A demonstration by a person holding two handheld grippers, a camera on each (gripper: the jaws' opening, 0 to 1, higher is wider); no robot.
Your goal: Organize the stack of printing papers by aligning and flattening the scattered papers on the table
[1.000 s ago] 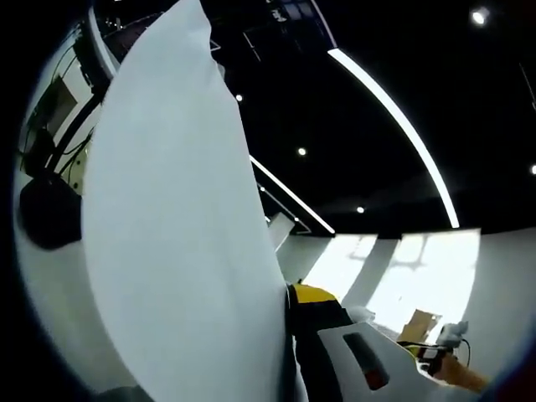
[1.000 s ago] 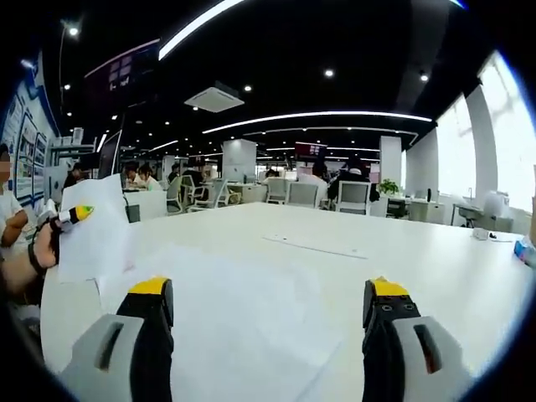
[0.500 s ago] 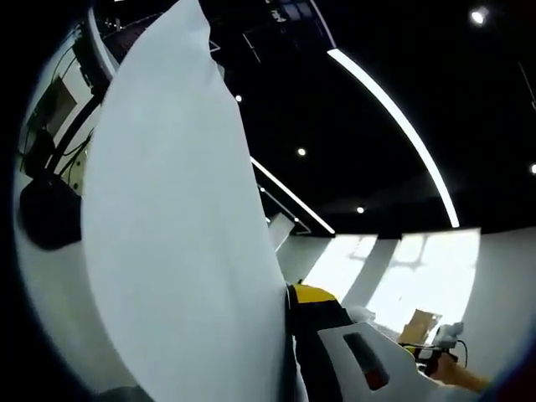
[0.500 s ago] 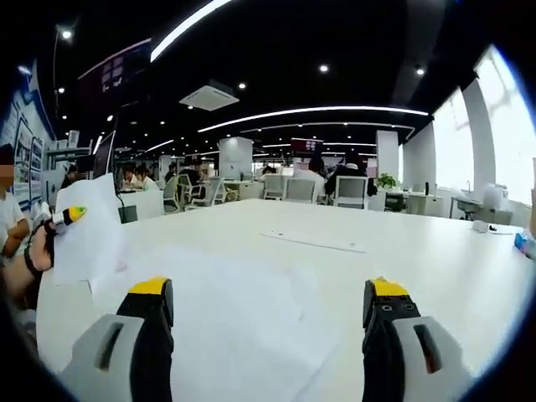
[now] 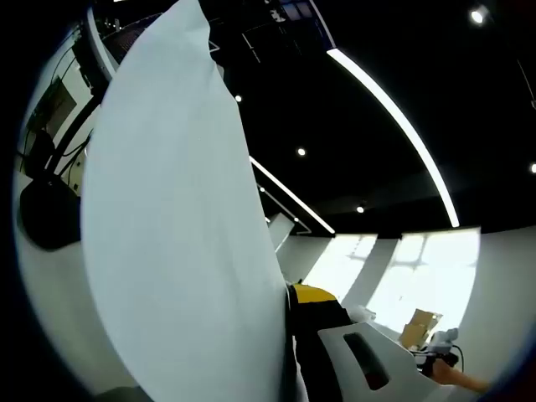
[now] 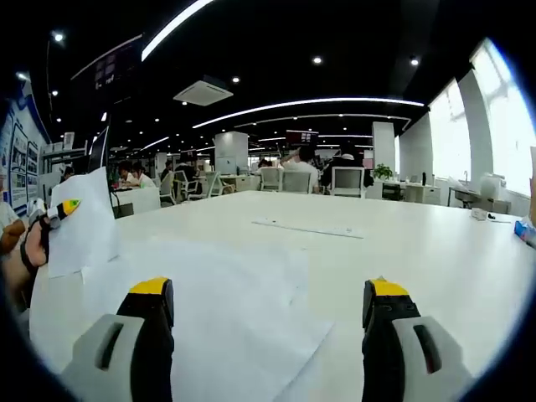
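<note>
In the left gripper view a white sheet of paper (image 5: 176, 243) stands upright, pinched in my left gripper (image 5: 289, 306). One yellow-tipped jaw shows against the sheet's right edge; the other is hidden behind the paper. In the right gripper view that same left gripper (image 6: 65, 208) holds the sheet (image 6: 82, 233) up at the far left. My right gripper (image 6: 268, 306) hovers open, low over several loose white sheets (image 6: 218, 301) lying overlapped and askew on the white table (image 6: 419, 251). Nothing sits between its jaws.
Another flat sheet (image 6: 308, 228) lies farther out on the table. Small objects (image 6: 484, 213) and a blue item (image 6: 524, 232) sit near the table's right edge. A person's hand (image 6: 18, 264) is at the left. Chairs and seated people fill the office behind.
The right gripper view has shifted slightly, so the table and papers sit a little differently in frame. The left gripper still holds its sheet upright, unchanged.
</note>
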